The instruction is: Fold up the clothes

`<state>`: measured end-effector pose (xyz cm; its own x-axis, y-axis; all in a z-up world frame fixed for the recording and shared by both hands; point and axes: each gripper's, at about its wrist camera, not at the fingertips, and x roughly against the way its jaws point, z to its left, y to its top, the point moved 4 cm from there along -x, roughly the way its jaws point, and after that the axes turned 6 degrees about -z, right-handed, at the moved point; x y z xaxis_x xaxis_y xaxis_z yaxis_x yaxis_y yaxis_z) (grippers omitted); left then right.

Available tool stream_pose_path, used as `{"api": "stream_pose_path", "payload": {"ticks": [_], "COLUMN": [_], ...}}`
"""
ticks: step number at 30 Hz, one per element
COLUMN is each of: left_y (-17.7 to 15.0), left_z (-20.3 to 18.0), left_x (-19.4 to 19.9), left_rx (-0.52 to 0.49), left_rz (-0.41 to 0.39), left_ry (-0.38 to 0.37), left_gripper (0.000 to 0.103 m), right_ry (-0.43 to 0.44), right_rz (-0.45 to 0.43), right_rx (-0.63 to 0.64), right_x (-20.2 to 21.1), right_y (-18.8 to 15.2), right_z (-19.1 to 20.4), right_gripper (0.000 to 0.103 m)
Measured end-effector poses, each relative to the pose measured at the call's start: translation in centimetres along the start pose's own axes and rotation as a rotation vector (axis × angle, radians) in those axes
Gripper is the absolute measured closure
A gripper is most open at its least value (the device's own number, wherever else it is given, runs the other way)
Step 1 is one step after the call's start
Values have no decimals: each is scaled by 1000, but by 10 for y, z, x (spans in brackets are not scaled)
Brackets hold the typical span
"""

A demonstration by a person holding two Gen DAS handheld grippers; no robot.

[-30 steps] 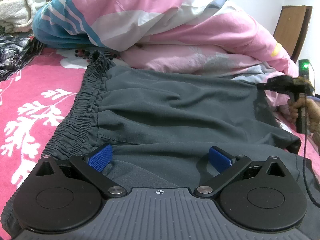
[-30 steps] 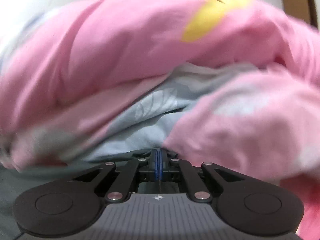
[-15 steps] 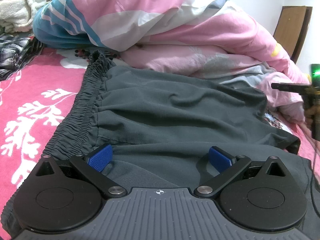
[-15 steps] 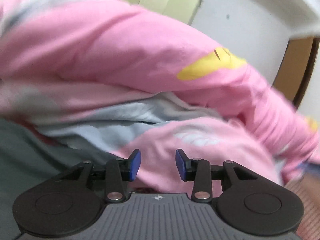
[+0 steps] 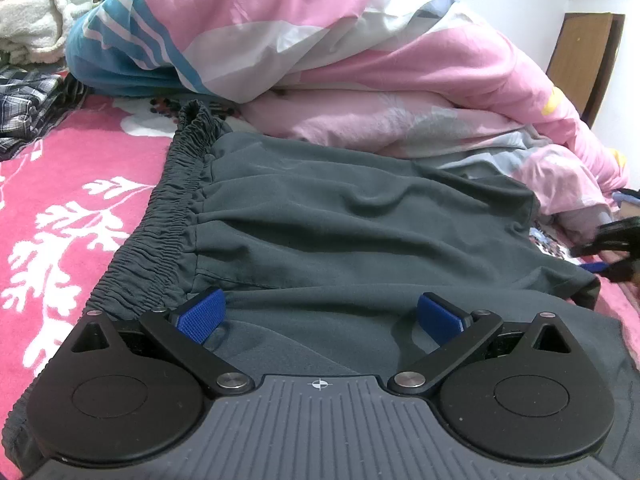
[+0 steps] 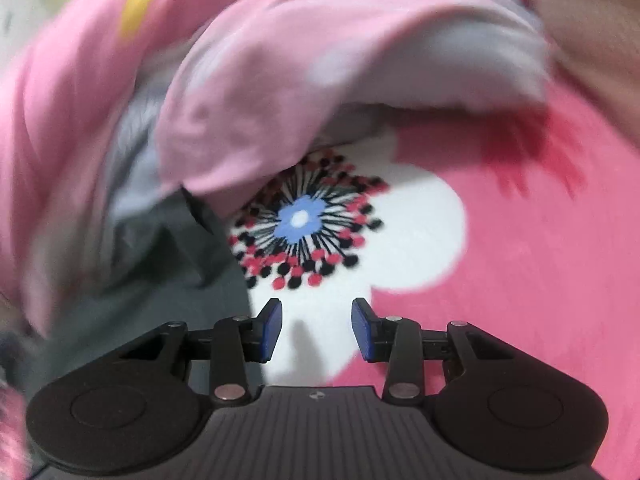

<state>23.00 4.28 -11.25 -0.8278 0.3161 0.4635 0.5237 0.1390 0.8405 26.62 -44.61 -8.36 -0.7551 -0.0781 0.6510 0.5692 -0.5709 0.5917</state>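
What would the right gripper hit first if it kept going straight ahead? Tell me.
Probably the bedsheet: the open right gripper points at its white flower patch with the blue-centred print, nothing lying between. The grey shorts sit just left of that line, the pink quilt beyond. Motion blur makes depth uncertain.

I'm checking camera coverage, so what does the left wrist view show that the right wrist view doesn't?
Only the left wrist view shows the shorts' elastic waistband, the checked cloth, the white fleece and the wide-open left tongs. Only the right wrist view shows the flower print on the bedsheet, ahead of the open right tongs. Both show the grey shorts, pink duvet and pink bedsheet.
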Motion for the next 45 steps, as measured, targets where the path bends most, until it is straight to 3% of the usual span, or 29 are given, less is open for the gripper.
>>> {"api": "stream_pose_path", "payload": {"ticks": [7, 10, 15, 19, 22, 25, 26, 28, 32, 40, 45], "left_y": [8, 15, 16, 4, -10, -19, -20, -24, -29, -27, -27], "left_z": [-2, 2, 26, 48, 60, 67, 69, 70, 74, 76, 74], "left_x": [25, 61, 125, 147, 145, 136, 133, 126, 113, 101, 97], "left_rx": [32, 69, 102, 155, 250, 361, 390, 437, 462, 476, 463], "left_rz": [-47, -94, -133, -95, -32, 7, 14, 16, 25, -1, -4], "left_ry": [-19, -37, 27, 77, 62, 33, 22, 4, 57, 129, 160], "left_gripper": [0, 0, 0, 1, 5, 16, 24, 26, 39, 56, 79], "right_ry": [106, 118, 129, 111, 121, 118, 116, 130, 190, 265, 294], "right_rz": [8, 7, -8, 18, 55, 70, 77, 110, 145, 209, 257], "right_rx": [-4, 29, -19, -114, -186, -236, -267, -315, -381, -320, -253], "right_x": [57, 77, 104, 117, 128, 146, 150, 158, 164, 163, 169], "right_y": [-39, -60, -77, -92, -108, -126, -131, -145, -163, -175, -185], "right_z": [4, 4, -14, -40, -60, -79, -85, -97, -108, -91, -81], "right_gripper": [61, 61, 61, 61, 61, 61, 61, 61, 61, 61, 61]}}
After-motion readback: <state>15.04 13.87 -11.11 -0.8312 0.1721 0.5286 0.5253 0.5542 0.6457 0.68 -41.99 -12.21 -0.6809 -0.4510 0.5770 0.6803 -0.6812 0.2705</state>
